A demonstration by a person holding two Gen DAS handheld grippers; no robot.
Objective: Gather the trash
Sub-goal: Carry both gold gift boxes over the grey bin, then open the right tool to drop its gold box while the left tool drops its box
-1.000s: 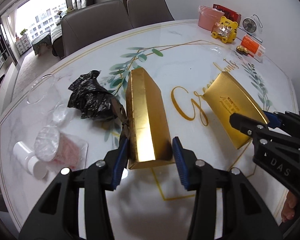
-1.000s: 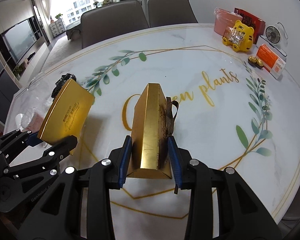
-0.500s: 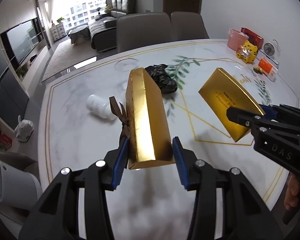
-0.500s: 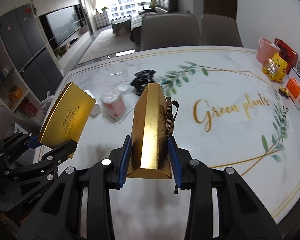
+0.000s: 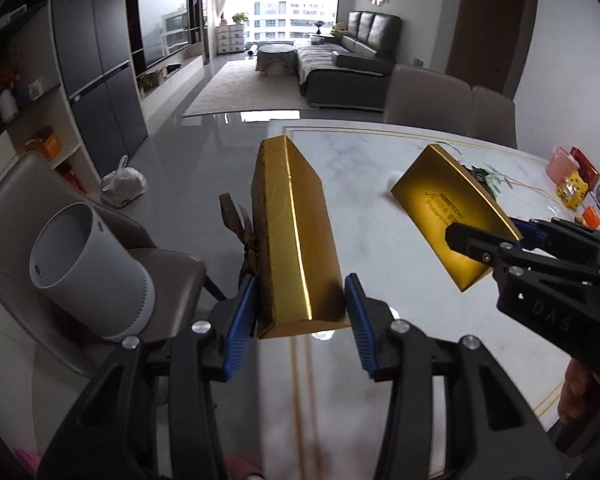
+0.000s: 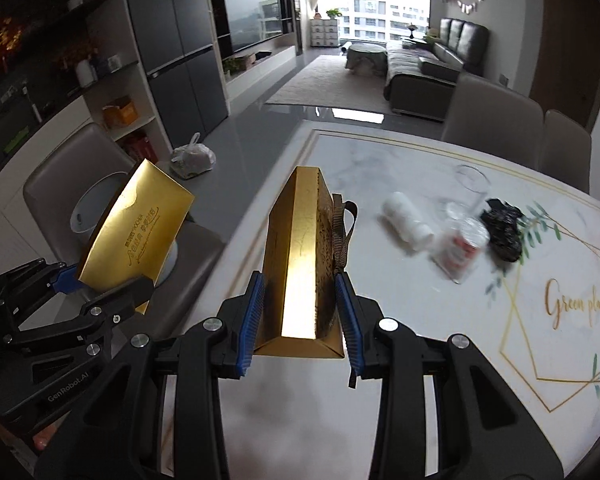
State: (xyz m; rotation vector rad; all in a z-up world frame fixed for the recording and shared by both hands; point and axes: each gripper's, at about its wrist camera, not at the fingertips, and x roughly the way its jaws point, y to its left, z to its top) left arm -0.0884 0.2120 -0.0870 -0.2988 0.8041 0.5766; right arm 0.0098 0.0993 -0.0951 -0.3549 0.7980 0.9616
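**Two gold boxes in the air, more litter on the table**

Left wrist view: The left gripper [image 5: 300, 312] is closed part-way on a gold box [image 5: 294, 236] with a brown ribbon at its side; both blue pads press its flanks and it hangs clear of the table [image 5: 379, 240], over the table's edge. To the left, a grey bin [image 5: 88, 272] lies tilted on a chair seat, its open mouth facing up and away, the likely place for the trash. On the right the right gripper [image 5: 495, 236] pinches a second, flatter gold box [image 5: 447, 212] by its corner.

Right wrist view: The right gripper [image 6: 300, 316] is likewise closed part-way on its gold box [image 6: 300, 256], ribbon dangling, held above the table [image 6: 419, 320]. The left gripper [image 6: 100, 284] carries the other gold box [image 6: 140, 228] in front of the bin [image 6: 88, 208]. Still lying on the table are a white bottle [image 6: 407, 220], a clear plastic wrapper [image 6: 463, 248] and a crumpled black bag [image 6: 503, 228].

Judging from this, both boxes are collected but not yet dropped in, and at least three items remain to fetch.
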